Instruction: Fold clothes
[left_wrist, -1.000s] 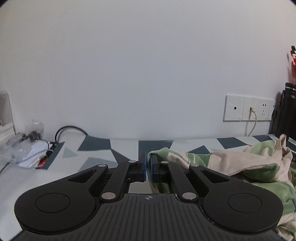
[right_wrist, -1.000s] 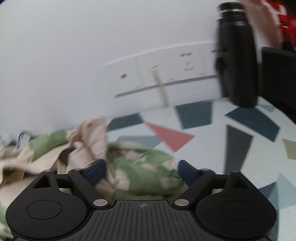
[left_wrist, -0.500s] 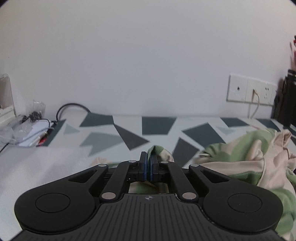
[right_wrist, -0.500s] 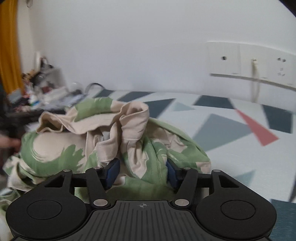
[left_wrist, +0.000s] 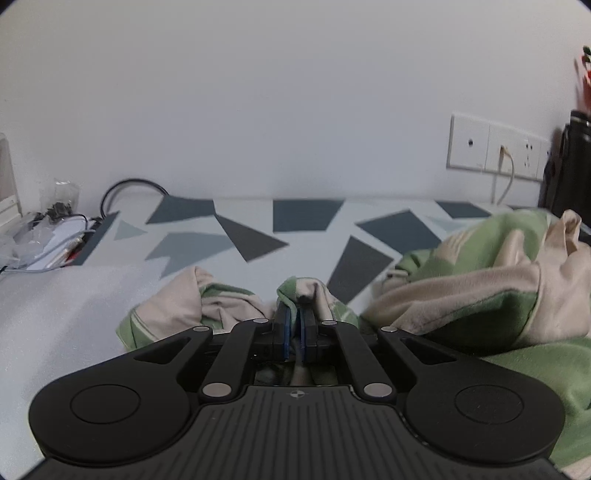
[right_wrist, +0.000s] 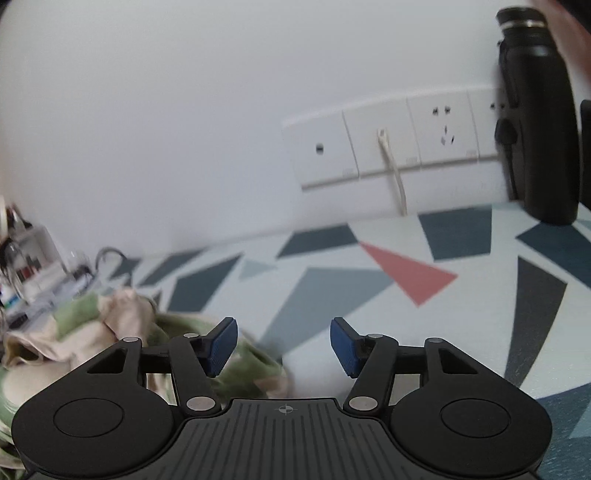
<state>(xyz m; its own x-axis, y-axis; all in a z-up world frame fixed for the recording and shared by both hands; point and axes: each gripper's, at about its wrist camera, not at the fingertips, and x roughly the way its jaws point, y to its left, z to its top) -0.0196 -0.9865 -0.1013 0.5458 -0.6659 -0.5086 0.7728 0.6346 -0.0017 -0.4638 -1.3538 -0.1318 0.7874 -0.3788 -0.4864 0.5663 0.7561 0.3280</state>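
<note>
Covering the tabletop (left_wrist: 310, 216), a patterned cloth is seen, with the green-and-beige garment (left_wrist: 480, 280) heaped on it. A fold of it is pinched by the left gripper (left_wrist: 294, 321); the right gripper (right_wrist: 283, 345) is spread wide, empty, beside the heap.

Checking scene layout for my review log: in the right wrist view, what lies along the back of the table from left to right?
Cluttered small items → green and beige garment → wall socket panel with a white cable plugged in → black bottle.
</note>
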